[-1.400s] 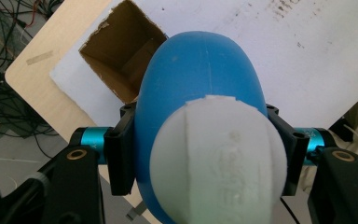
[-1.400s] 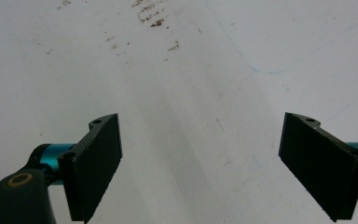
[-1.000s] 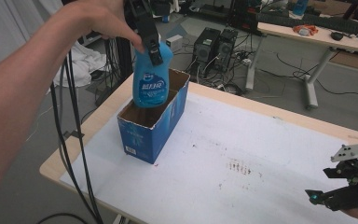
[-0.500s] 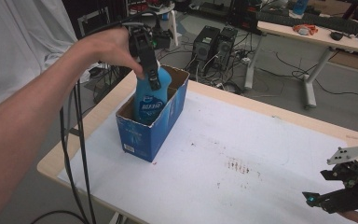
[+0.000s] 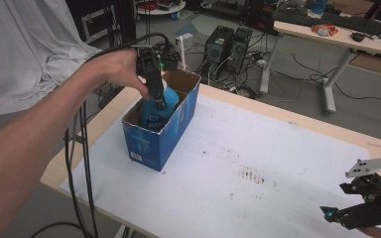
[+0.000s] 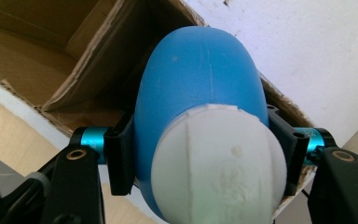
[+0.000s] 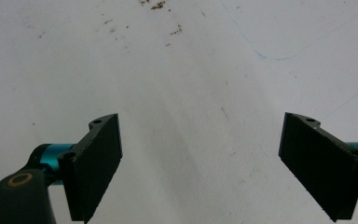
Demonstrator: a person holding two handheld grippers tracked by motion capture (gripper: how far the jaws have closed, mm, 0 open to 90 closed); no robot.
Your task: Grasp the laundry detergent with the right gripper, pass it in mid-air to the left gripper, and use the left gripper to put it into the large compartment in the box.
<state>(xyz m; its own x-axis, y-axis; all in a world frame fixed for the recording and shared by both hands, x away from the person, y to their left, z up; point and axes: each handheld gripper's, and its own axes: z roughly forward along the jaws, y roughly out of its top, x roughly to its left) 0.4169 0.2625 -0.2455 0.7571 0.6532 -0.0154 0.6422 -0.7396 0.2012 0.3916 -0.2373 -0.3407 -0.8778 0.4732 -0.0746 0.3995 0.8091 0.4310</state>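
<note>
High view: left gripper pinching blue bottle inside blue box.
Right gripper jaws spread wide over white table, nothing between.

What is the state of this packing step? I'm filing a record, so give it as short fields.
work in hand: blue bottle going into the blue cardboard box
bottle: upright, mostly inside the box, white cap on top
left claw: shut on the bottle just below the cap
right claw: open, nothing between its jaws, over the white table cover
box: open top, standing near the table's left edge
</note>
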